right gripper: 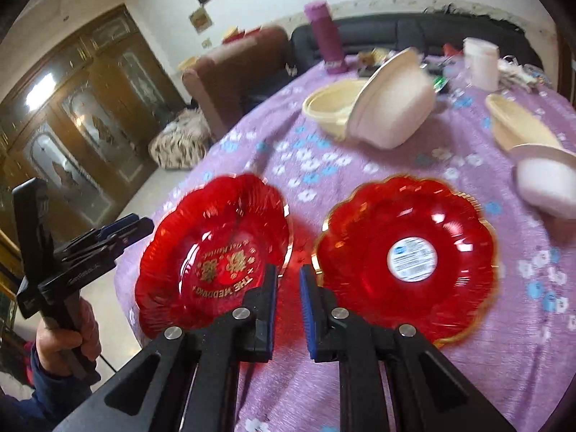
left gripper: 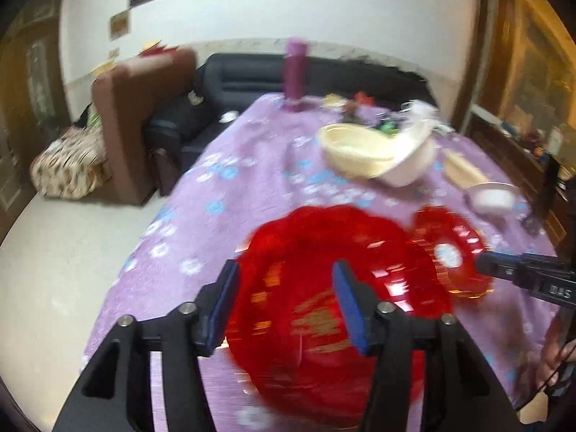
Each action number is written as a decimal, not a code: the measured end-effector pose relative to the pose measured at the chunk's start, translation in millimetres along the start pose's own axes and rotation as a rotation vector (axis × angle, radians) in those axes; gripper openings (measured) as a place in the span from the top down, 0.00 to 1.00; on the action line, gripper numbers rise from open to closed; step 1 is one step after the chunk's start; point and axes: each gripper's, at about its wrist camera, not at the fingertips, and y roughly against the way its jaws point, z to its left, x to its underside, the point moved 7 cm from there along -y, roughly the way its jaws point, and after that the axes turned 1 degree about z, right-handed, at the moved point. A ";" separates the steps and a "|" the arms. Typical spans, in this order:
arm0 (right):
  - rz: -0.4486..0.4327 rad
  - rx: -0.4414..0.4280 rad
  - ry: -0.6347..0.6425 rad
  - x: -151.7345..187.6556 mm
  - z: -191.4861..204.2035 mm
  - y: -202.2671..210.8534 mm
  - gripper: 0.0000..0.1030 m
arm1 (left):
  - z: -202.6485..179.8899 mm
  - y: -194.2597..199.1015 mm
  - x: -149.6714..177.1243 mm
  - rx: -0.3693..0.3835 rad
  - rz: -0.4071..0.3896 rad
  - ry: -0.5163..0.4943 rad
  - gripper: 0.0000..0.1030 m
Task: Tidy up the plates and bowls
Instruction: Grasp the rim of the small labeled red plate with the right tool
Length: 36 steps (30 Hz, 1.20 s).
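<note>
Two red scalloped plates lie side by side on the purple cloth. The left plate bears gold lettering. The right plate has a white sticker in its middle. My left gripper is open and hovers over the lettered plate's near side, its pads touching nothing. From the right wrist view that left gripper sits off the plate's left edge in a hand. My right gripper is shut but for a thin slit, empty, over the gap between the plates. Its tip shows beside the sticker plate.
Farther back, a white bowl leans tilted into a cream bowl. A cream dish and a small white bowl lie at the right. A purple flask and a white cup stand at the far end. The table edge drops off on the left.
</note>
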 end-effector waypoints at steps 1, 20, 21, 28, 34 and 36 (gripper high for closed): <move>-0.013 0.002 -0.010 0.2 -4.1 5.6 0.85 | -15.8 0.3 -1.9 0.029 -0.001 -0.025 0.45; -0.093 0.077 -0.224 22.6 -110.9 51.2 0.85 | -171.1 -71.8 -4.7 0.092 0.119 -0.270 0.45; -0.094 0.078 -0.223 23.3 -112.9 52.0 0.85 | -172.6 -73.1 -4.1 0.090 0.120 -0.275 0.45; -0.087 0.081 -0.237 28.4 -123.5 52.7 0.83 | -179.8 -84.2 -3.9 0.065 0.138 -0.303 0.45; -0.081 0.169 -0.200 27.4 -127.5 50.2 0.71 | -176.7 -92.8 -7.1 0.056 0.156 -0.295 0.45; -0.088 0.219 -0.171 26.1 -128.1 51.6 0.71 | -175.7 -95.6 -9.5 0.053 0.161 -0.291 0.45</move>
